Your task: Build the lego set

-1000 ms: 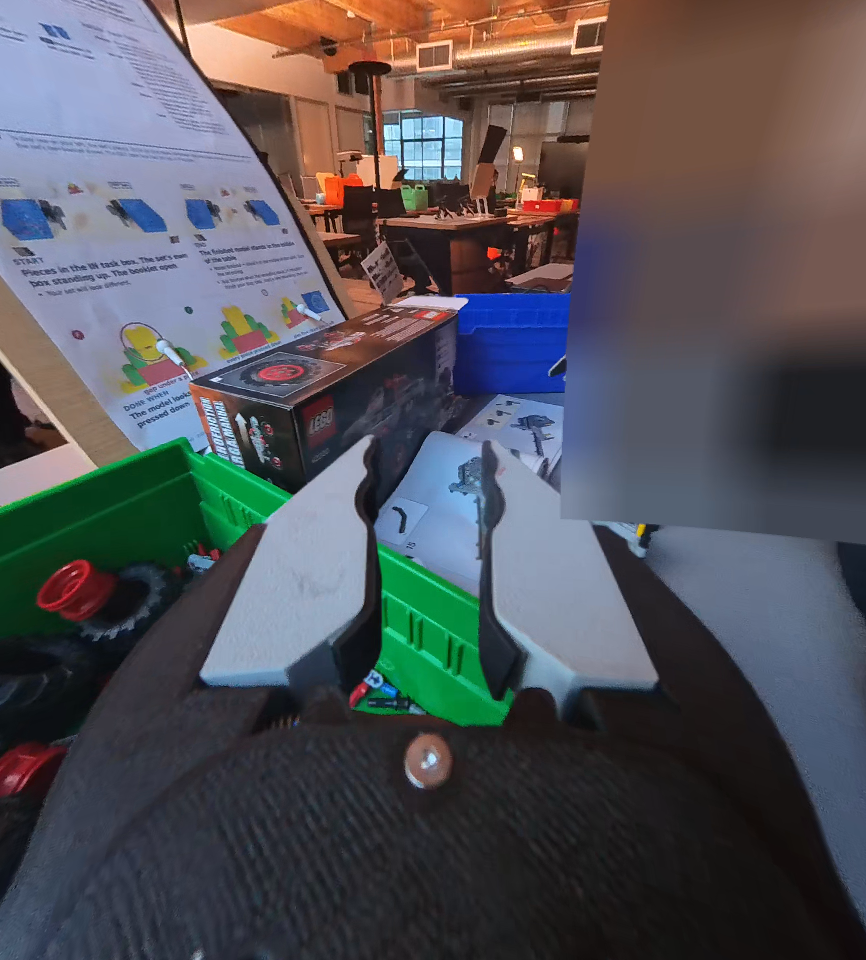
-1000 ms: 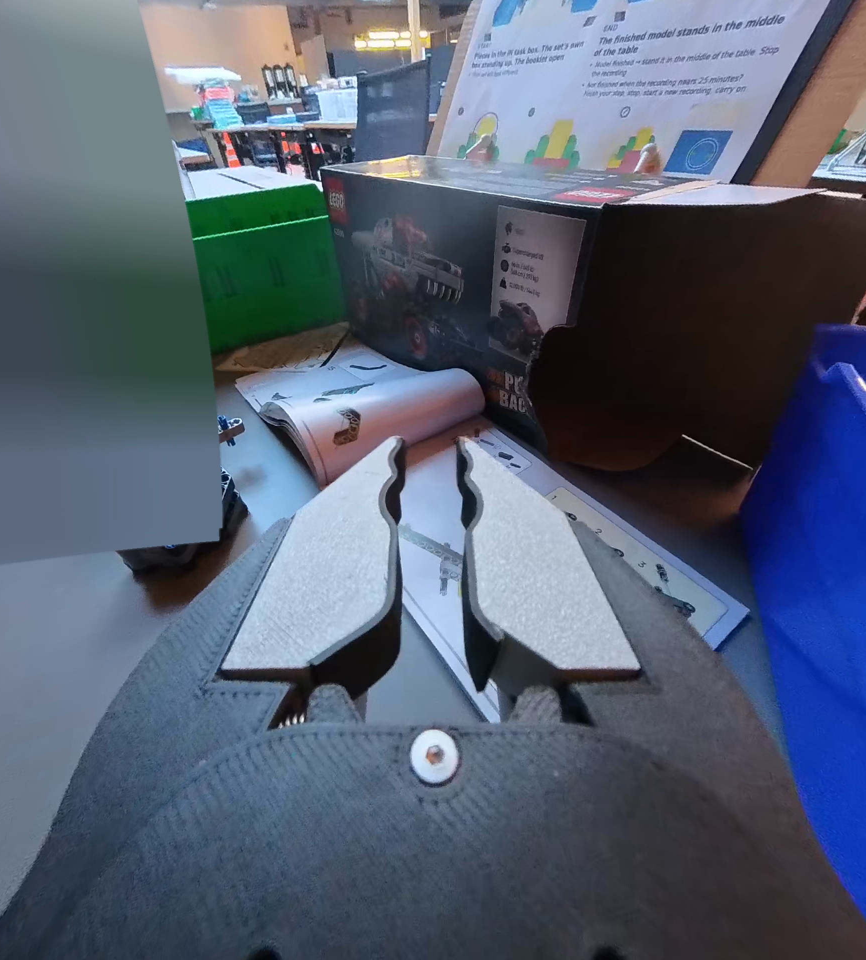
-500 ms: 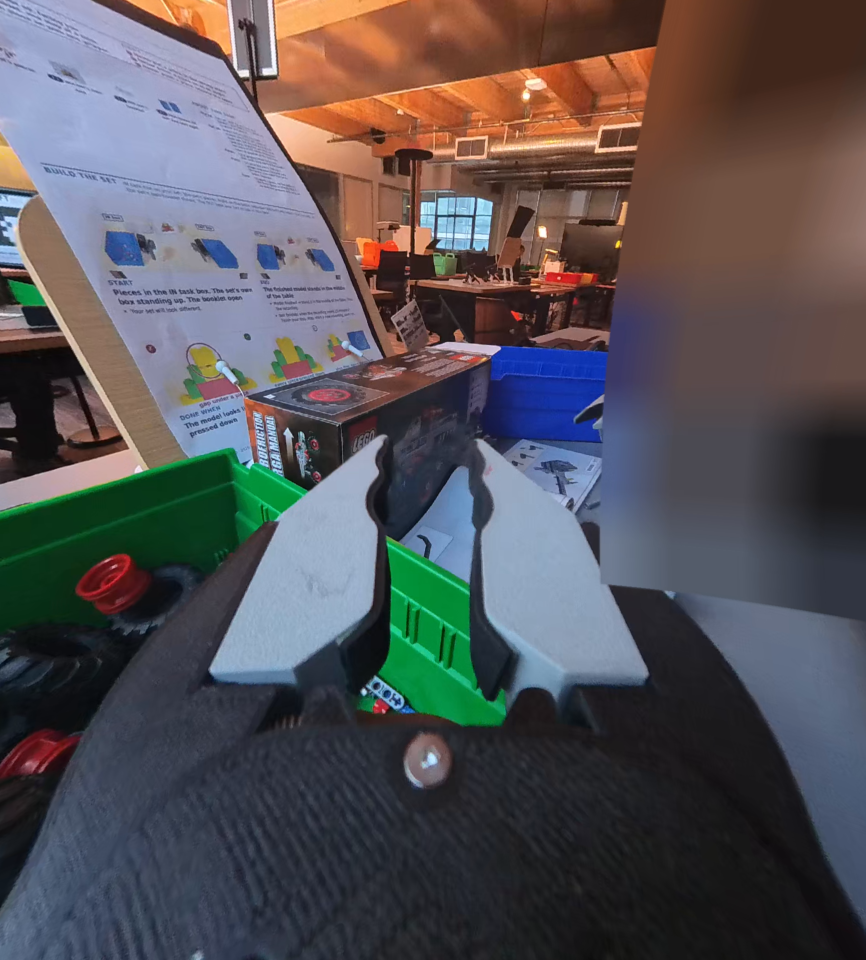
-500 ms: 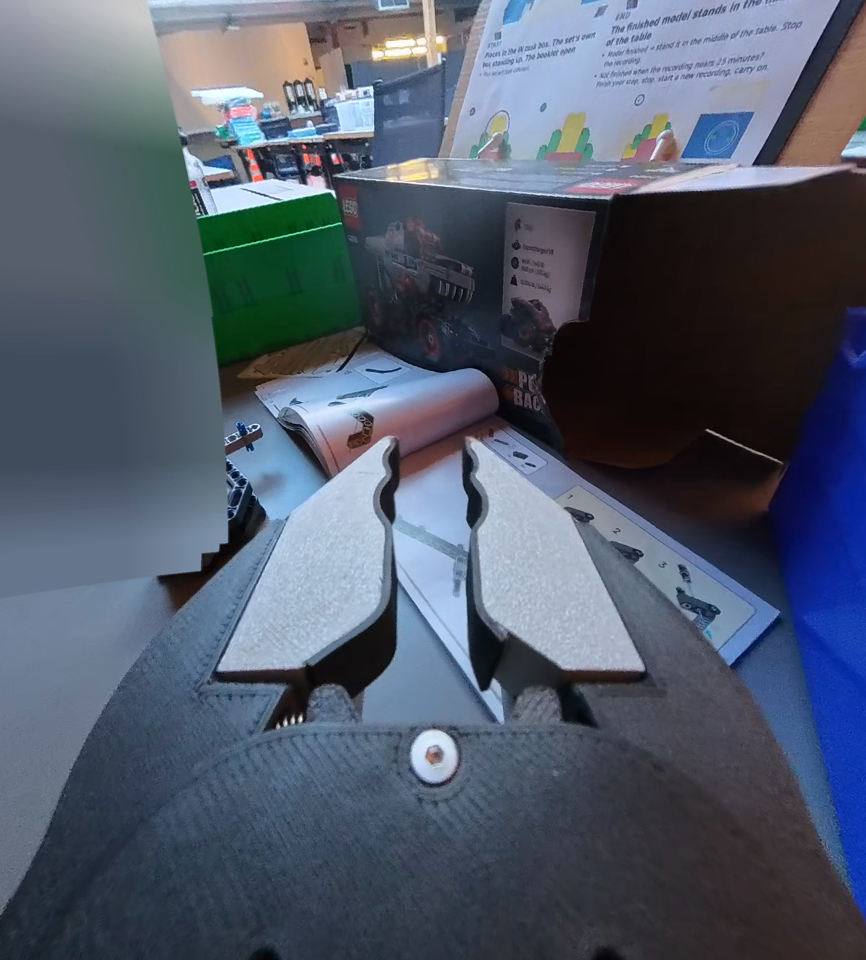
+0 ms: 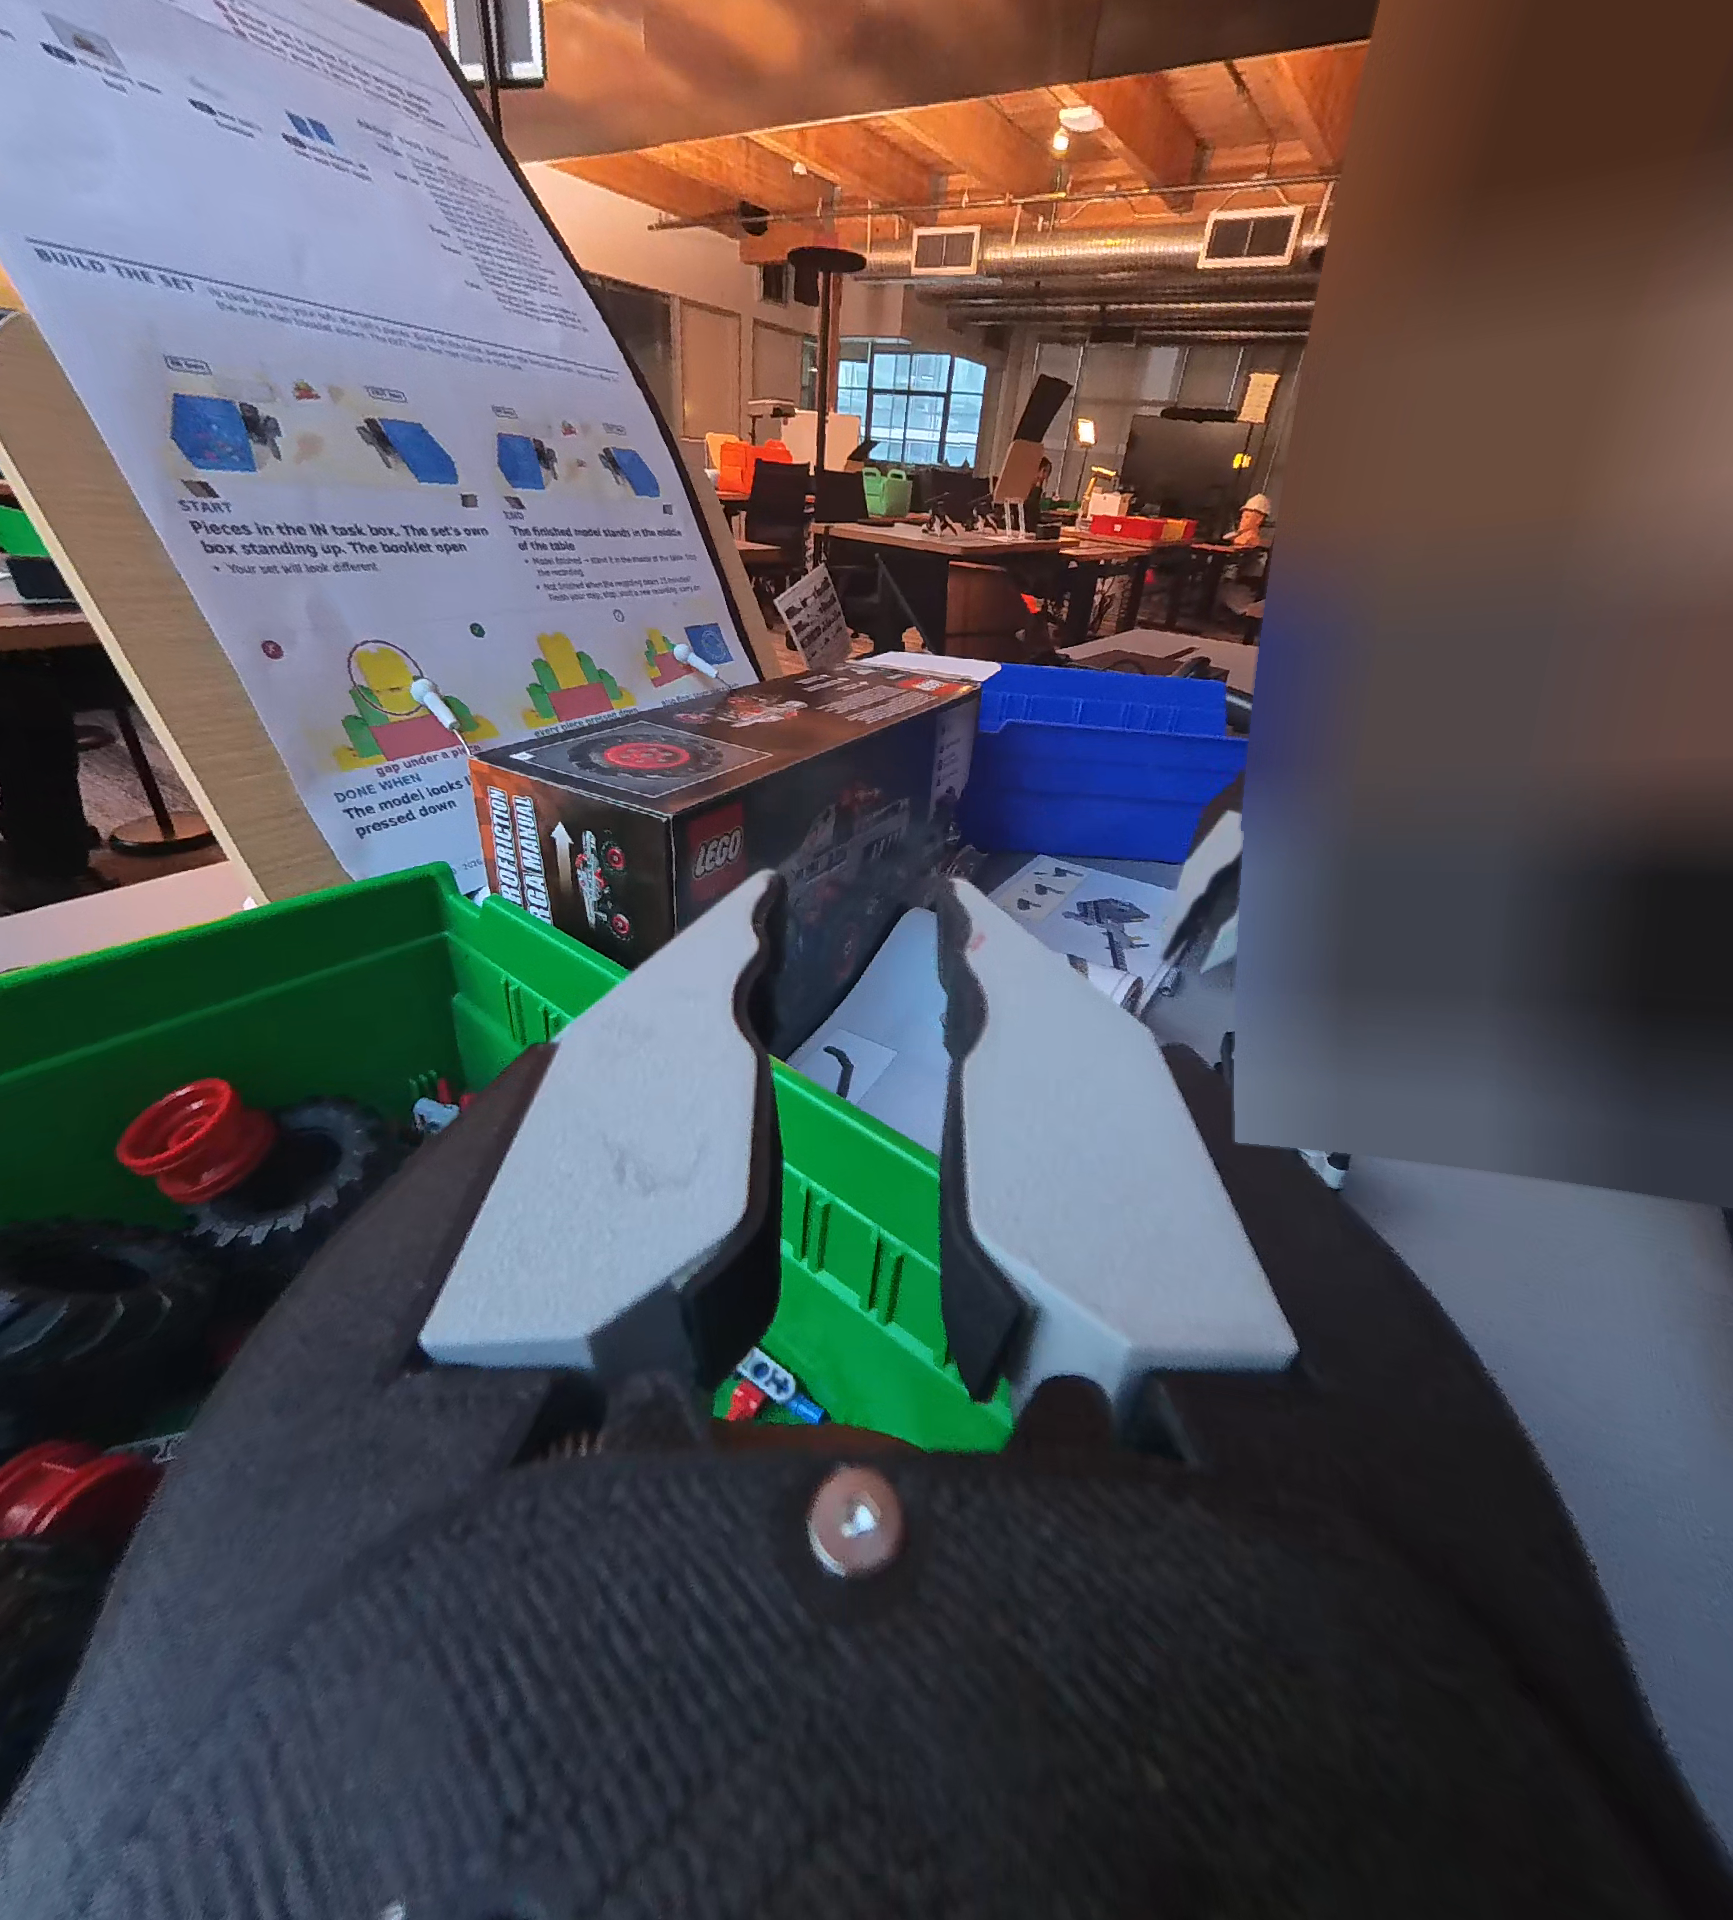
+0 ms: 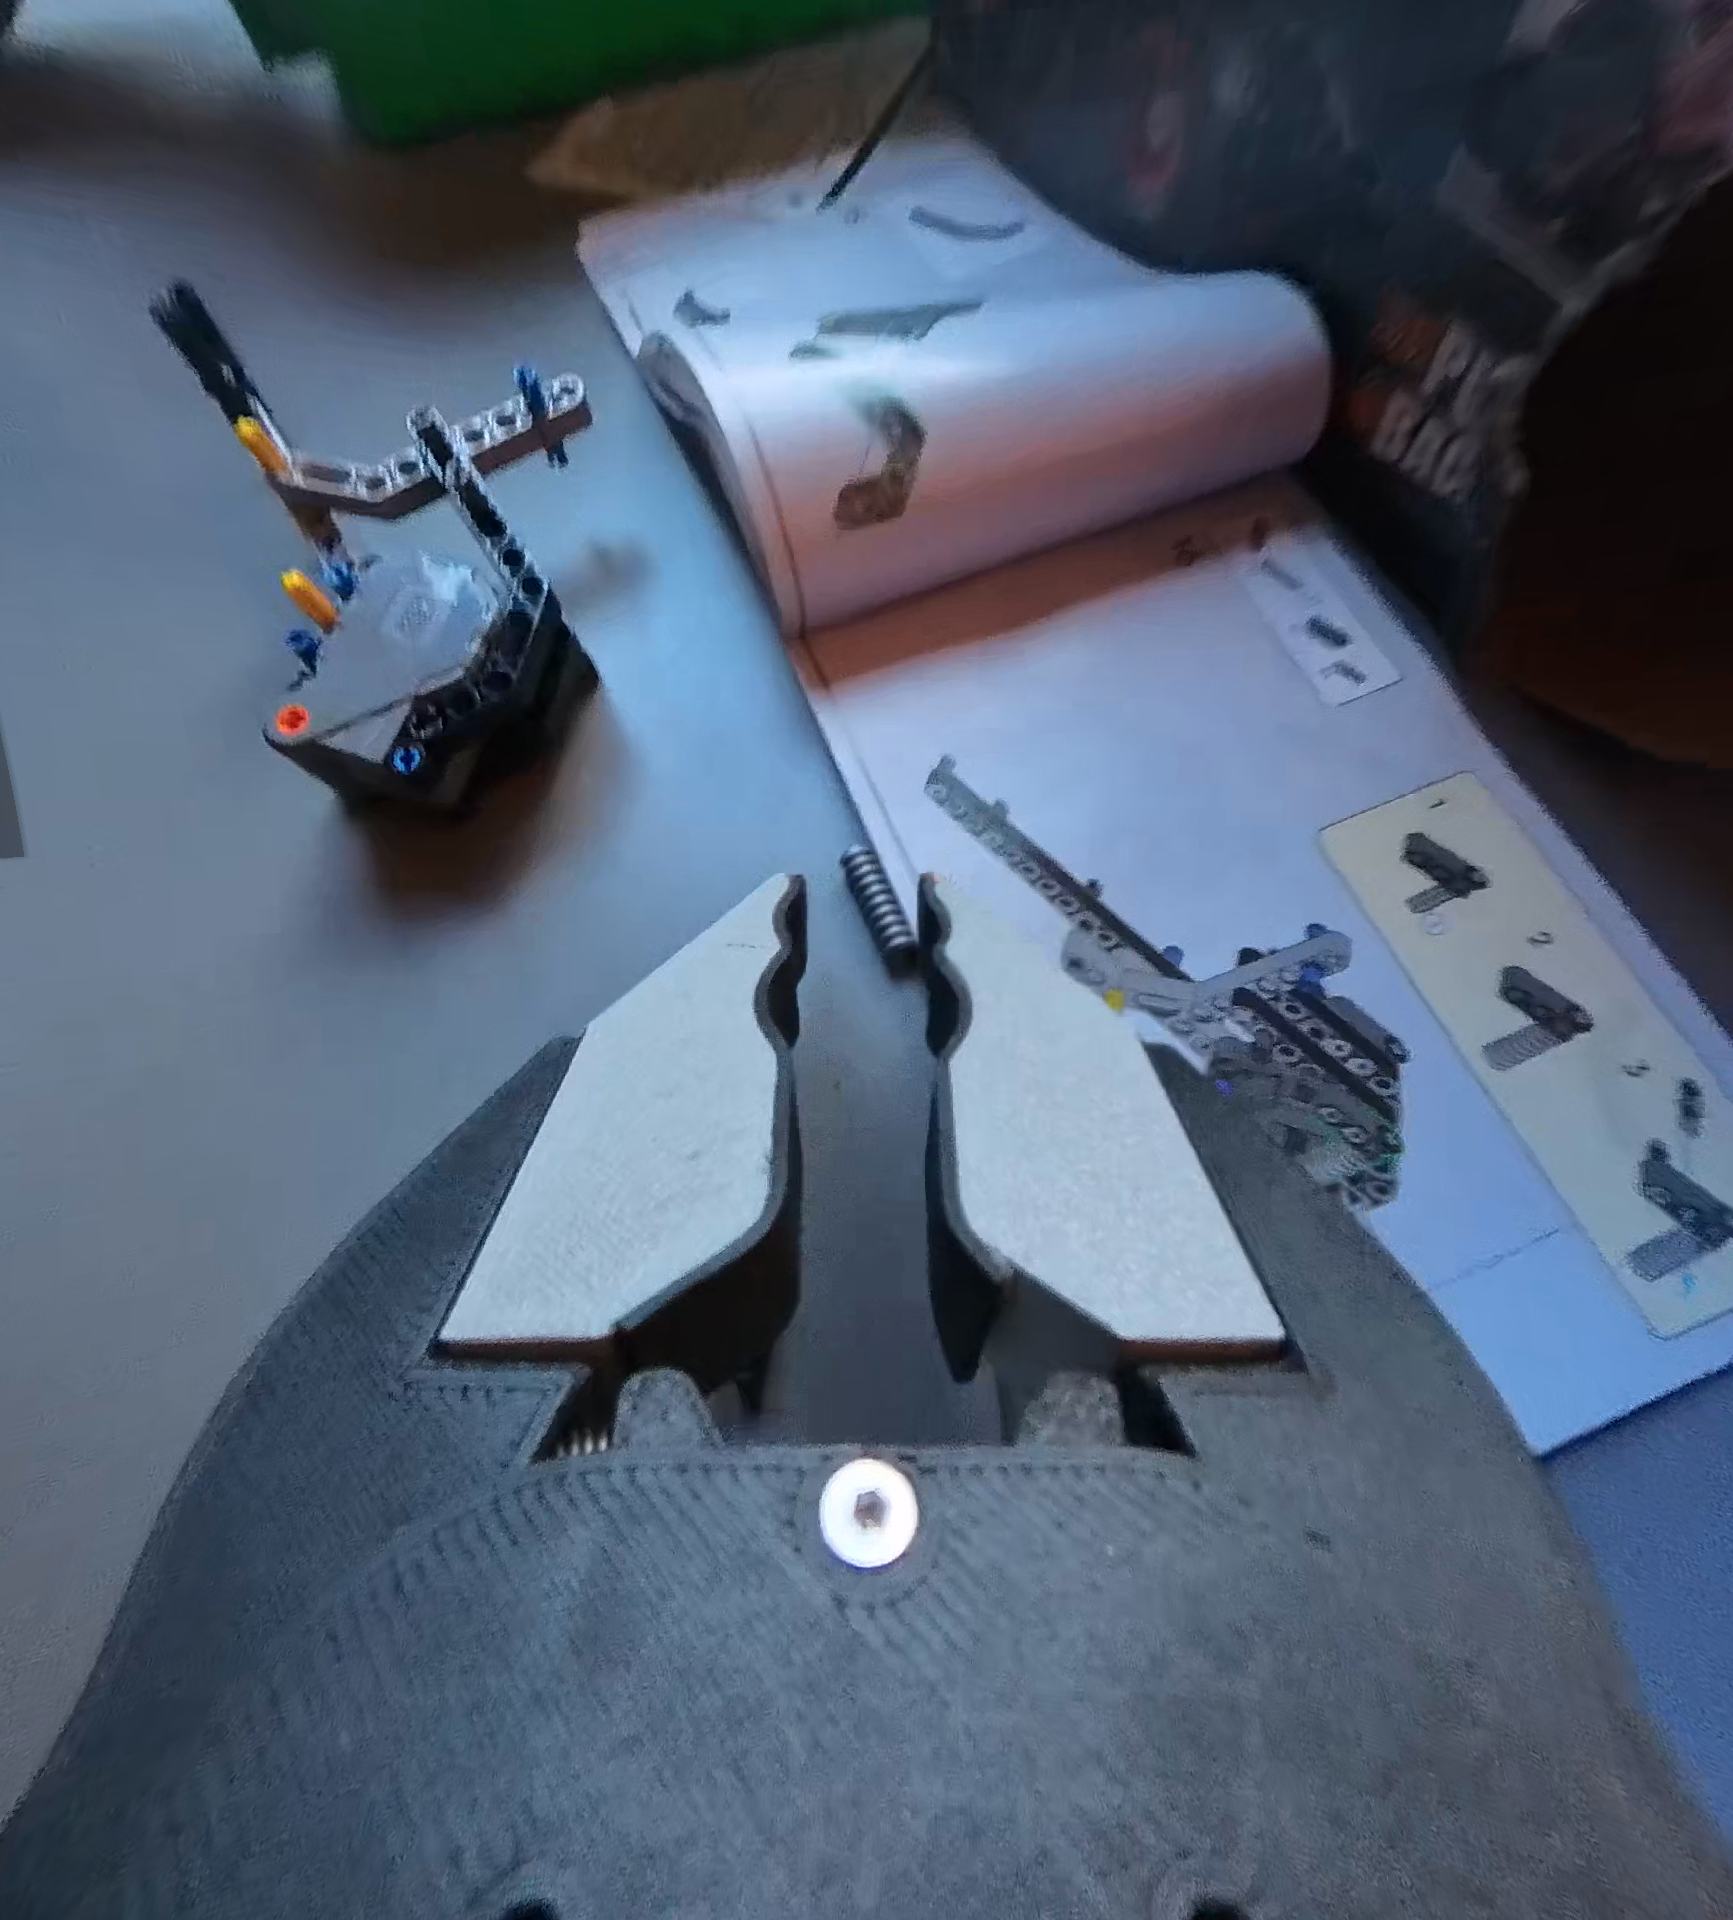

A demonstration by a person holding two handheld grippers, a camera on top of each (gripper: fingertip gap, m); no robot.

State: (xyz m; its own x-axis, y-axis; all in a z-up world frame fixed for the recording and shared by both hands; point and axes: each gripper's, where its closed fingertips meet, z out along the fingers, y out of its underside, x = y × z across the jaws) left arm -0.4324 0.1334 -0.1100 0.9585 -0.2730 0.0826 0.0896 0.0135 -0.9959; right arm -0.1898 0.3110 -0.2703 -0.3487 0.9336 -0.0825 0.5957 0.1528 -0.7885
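Since half a second ago the right gripper [image 6: 857, 914] has pitched sharply down: its view, which looked level at the set's box, now looks onto the dark tabletop [image 6: 166, 1039]; the picture is smeared with motion; its jaws stand apart with nothing between them, much as before. A small black spring [image 6: 877, 909] lies on the table just past the fingertips, in the centre of the frame, at the left edge of the open instruction booklet [image 6: 1101, 644], which fills the upper right. The partly built Lego model [image 6: 426, 613], black beams with orange and blue pins, stands in the upper left, well apart from the gripper; the set's box [image 6: 1413, 208] is a blur along the top right.

The left gripper [image 5: 851, 925] has hardly shifted; it hangs level over the near right corner of the green bin [image 5: 218, 1018], jaws apart and empty. Black tyres [image 5: 41, 1309] and red wheel hubs [image 5: 192, 1138] lie in the bin at lower left; the Lego box [image 5: 737, 790] stands beyond it at centre, a blue bin [image 5: 1090, 758] to its right, a printed instruction board [image 5: 322, 416] leaning at upper left.
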